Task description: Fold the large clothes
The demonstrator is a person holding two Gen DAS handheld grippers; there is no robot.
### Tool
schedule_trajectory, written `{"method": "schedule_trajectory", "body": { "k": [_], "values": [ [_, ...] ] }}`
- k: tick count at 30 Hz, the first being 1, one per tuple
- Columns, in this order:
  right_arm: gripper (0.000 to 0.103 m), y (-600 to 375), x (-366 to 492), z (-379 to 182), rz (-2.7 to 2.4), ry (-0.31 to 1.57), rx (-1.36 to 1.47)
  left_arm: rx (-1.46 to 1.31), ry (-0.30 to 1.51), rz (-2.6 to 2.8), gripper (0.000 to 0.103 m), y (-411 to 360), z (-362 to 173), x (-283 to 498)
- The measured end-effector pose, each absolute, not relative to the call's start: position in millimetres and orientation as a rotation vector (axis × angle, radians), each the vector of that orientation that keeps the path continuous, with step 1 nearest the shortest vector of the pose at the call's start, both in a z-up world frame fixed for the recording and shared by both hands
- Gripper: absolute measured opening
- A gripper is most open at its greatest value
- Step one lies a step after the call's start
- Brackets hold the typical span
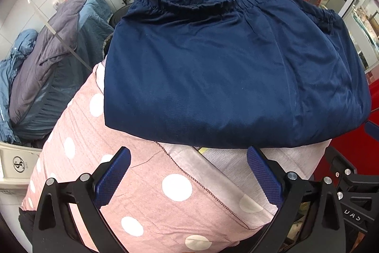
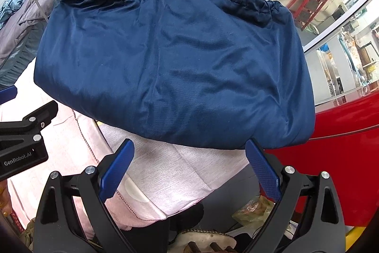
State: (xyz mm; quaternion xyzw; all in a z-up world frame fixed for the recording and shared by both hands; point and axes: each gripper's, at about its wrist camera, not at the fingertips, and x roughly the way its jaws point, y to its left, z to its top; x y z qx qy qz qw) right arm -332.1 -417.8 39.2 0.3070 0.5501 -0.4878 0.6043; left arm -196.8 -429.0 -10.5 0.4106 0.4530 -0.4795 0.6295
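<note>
The navy garment (image 1: 227, 68) lies folded into a fat bundle on top of a pink cloth with white dots (image 1: 146, 193). Its puckered elastic edge is on the far side, away from both grippers. Its smooth folded edge is on the near side, facing them.

The left gripper (image 1: 189, 172) has its jaws wide apart and holds nothing. The right gripper (image 2: 189, 165) also has its jaws wide apart and holds nothing. Both sit just in front of the bundle's near edge, side by side, and the blue pads (image 2: 118, 167) do not clamp any cloth.

The bundle is longer from side to side than from front to back, so its long way runs across the grippers, not toward them. The near edge is straight ahead of both pairs of jaws. In the right wrist view the right pad tip seems to be at the cloth's near right corner; whether it touches cannot be told. The two grippers look about equally near.

The folding looks nearly done. If another fold is wanted, each gripper would likely pinch the near edge and carry it toward the elastic side.
</note>
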Motion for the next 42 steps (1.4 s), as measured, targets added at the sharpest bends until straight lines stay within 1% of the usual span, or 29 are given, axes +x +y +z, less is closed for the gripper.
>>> {"method": "schedule_trajectory", "body": {
  "k": [26,42],
  "values": [
    [0.093,-417.4,-331.1,39.0,-1.117,1.272,0.705,0.994,0.966,-1.076,0.097,-427.9,-5.5,-201.8],
    [0.093,-416.2,-330.1,37.7,-1.110,1.276,0.699,0.971,0.948,-1.061,0.097,-424.1,-1.6,-198.9]
  ]
}}
